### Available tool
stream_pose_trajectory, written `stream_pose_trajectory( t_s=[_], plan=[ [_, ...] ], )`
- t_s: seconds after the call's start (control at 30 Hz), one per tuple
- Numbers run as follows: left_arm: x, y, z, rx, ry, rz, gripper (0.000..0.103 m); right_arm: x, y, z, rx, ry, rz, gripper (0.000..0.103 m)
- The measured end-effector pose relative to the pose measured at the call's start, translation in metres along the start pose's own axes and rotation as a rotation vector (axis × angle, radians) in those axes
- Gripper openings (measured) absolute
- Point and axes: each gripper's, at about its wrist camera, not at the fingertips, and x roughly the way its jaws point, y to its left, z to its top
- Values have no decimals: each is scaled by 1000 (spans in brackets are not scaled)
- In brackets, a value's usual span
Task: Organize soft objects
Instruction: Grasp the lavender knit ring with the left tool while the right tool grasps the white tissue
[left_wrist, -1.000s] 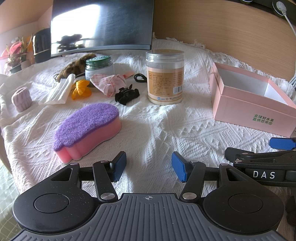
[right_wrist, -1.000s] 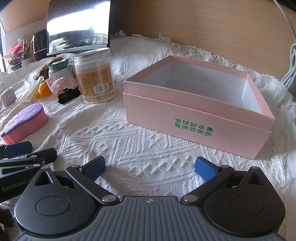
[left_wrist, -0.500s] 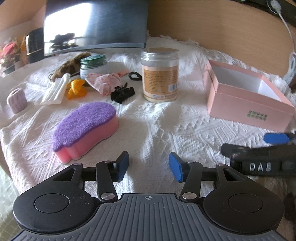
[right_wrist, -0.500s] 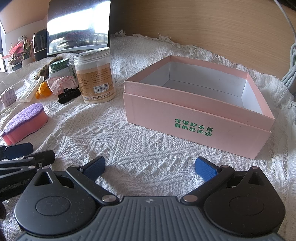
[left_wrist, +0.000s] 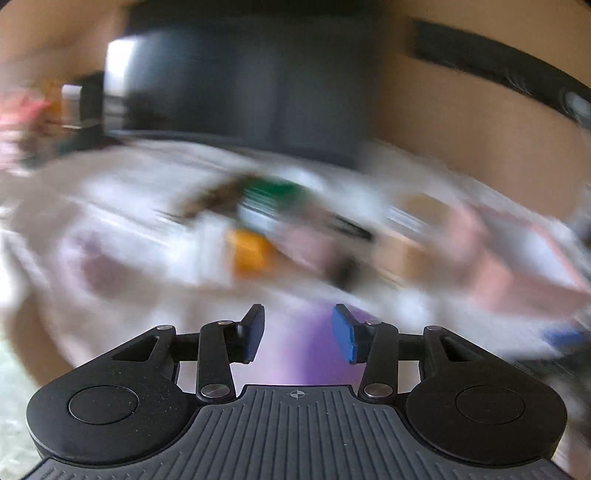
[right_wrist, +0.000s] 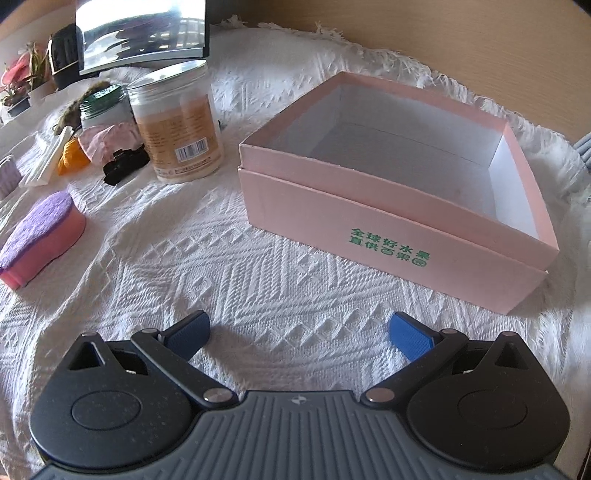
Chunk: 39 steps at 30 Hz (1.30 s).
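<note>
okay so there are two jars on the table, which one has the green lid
The shorter jar, standing behind and left of the tall jar in the right wrist view. Its lid is dark green; the tall one's lid is clear and silvery.

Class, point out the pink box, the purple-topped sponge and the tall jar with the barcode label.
pink box (right_wrist: 369, 218), right wrist view, front wall.
purple-topped sponge (right_wrist: 40, 221), right wrist view, purple top.
tall jar (right_wrist: 181, 129), right wrist view, labelled side.

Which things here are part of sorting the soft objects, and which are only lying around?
For the job: sponge, pink cloth, orange cloth, pink box, both open grippers, left, right.

Lying about: tall jar, green-lidded jar, black clip, monitor.
</note>
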Motion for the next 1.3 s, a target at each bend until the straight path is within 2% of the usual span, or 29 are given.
stream_pose_trajectory(
  t_s=[0.07,0.1,0.13,0.23,0.33,0.43,0.5,0.57,0.63,0.67,0.73,0.8,0.93,1.0,1.07,1.13,1.2,1.3],
  plan=[
    [14,49,25,-61,-32,124,45,0,1,3,19,13,-14,103],
    [21,68,35,-84,-35,163,44,-1,3,5,33,24,-26,99],
    [32,91,45,-106,-26,196,44,-3,6,7,43,27,-35,95],
    [63,140,63,-151,39,231,44,-16,26,13,30,-9,-44,95],
    [93,168,69,-168,95,178,44,-29,62,23,-41,-56,-63,95],
    [125,175,63,-132,190,116,44,-34,103,41,-134,-79,-42,95],
    [140,181,56,-109,215,69,44,-35,130,55,-181,-98,-17,95],
    [147,185,48,-59,201,31,44,-34,159,74,-227,-116,9,94],
    [145,192,44,-24,179,19,33,-30,186,90,-260,-129,29,86],
    [142,196,43,-23,172,1,22,-27,202,98,-278,-133,48,82],
    [133,209,41,-55,156,-57,22,-19,229,113,-306,-134,89,67],
    [122,219,40,-99,155,-97,20,-6,260,126,-333,-123,134,62],
    [104,230,39,-148,128,-143,19,31,304,141,-353,-105,171,60],
    [95,234,38,-163,106,-160,19,55,318,145,-339,-58,179,60],
    [89,236,37,-171,103,-152,19,75,326,147,-331,-21,174,46],
    [84,238,39,-188,110,-151,19,90,334,151,-337,29,189,6],
    [78,237,45,-194,105,-181,19,84,332,156,-314,50,235,6],
    [68,225,64,-159,55,-219,19,43,325,168,-329,-27,295,6]
  ],
)
